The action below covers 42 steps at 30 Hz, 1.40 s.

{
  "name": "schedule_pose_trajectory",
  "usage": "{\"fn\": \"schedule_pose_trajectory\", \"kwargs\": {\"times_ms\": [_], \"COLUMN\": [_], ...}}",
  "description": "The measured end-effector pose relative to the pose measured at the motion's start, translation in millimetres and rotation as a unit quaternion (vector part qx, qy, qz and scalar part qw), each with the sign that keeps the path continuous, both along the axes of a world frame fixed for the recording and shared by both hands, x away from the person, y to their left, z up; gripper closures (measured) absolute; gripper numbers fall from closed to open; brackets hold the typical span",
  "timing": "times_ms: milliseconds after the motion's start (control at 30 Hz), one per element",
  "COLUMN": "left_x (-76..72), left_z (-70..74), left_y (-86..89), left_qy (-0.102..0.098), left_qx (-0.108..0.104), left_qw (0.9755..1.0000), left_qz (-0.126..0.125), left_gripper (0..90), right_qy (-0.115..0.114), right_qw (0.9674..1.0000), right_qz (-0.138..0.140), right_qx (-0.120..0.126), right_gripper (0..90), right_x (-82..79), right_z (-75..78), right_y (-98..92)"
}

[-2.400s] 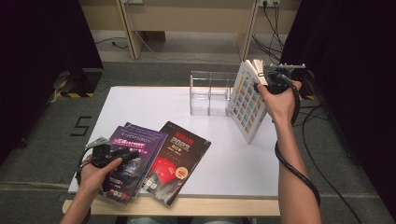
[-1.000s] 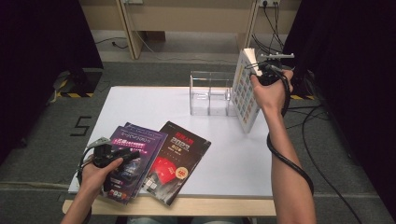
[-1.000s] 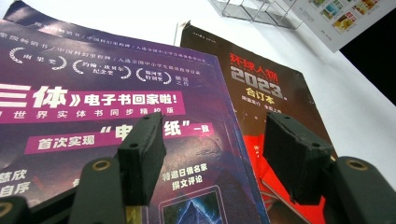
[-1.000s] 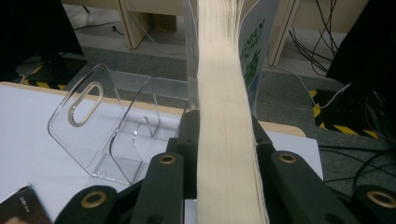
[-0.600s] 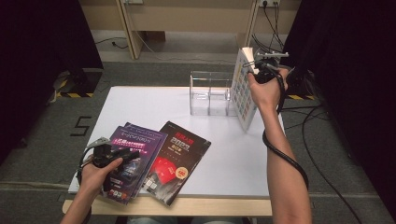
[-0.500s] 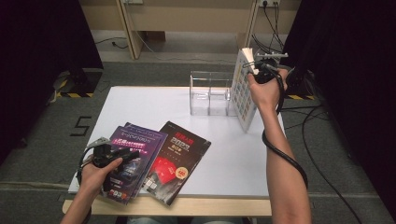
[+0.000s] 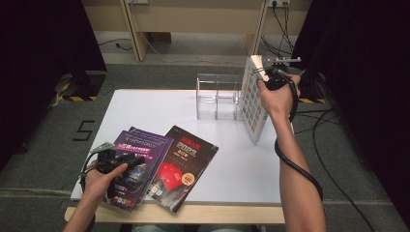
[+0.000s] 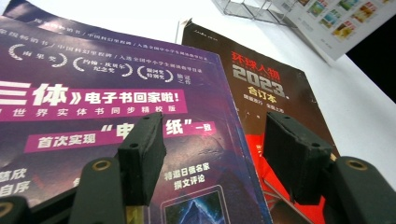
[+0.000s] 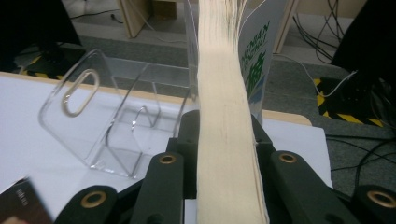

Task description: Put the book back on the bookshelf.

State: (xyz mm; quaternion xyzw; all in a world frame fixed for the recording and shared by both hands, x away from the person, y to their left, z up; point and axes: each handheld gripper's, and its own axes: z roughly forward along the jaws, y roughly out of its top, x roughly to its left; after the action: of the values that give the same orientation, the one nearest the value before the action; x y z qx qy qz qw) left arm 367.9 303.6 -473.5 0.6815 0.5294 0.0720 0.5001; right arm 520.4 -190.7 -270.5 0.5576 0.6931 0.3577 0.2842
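Right gripper (image 7: pixel 270 77) clamped on thick white picture-grid book (image 7: pixel 252 104), now carried upright beside clear acrylic two-slot rack (image 7: pixel 217 94), nearer than before, ready for slotting; left gripper (image 8: pixel 212 163) parted, idle over purple magazine (image 8: pixel 93 112).

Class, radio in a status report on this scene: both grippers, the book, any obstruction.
Right gripper shut on white book, upright beside clear rack. Left gripper open over purple book, dark magazine alongside. Rack slots free.
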Motion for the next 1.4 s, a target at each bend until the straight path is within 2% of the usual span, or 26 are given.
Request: {"fn": "schedule_pose_trajectory", "kwargs": {"times_ms": [300, 633, 767, 933, 1100, 1400], "left_x": [-1.8, -2.0, -2.7, -1.6, -1.9, -1.0], "left_z": [3.2, 5.8, 6.2, 5.3, 4.9, 3.4], "left_y": [-4.1, -5.0, -5.9, -4.6, -4.4, -4.7], "left_qy": [-0.005, -0.009, -0.010, -0.009, -0.009, -0.006], "left_qx": [0.000, -0.002, -0.003, -0.002, -0.002, -0.001], "left_qw": [1.0000, 0.9999, 0.9999, 0.9999, 0.9999, 1.0000], "left_qz": [-0.005, -0.008, -0.009, -0.009, -0.007, -0.007], "left_gripper": [37.8, 37.8, 37.8, 37.8, 37.8, 37.8], "right_qy": [0.000, -0.008, -0.009, -0.005, 0.003, 0.017], "right_qw": [0.9993, 0.9985, 0.9981, 0.9969, 0.9966, 0.9974], "right_qz": [0.032, 0.049, 0.052, 0.069, 0.067, 0.054], "right_qx": [0.019, 0.024, 0.031, 0.035, 0.048, 0.044], "right_gripper": [74.2, 74.2, 74.2, 74.2, 74.2, 74.2], "right_x": [-39.8, -65.4, -64.8, -62.5, -49.9, -34.4], "right_z": [18.5, 28.8, 28.8, 28.1, 24.2, 14.3], "right_y": [1.1, 5.2, 7.5, 11.5, 1.2, -21.7]}}
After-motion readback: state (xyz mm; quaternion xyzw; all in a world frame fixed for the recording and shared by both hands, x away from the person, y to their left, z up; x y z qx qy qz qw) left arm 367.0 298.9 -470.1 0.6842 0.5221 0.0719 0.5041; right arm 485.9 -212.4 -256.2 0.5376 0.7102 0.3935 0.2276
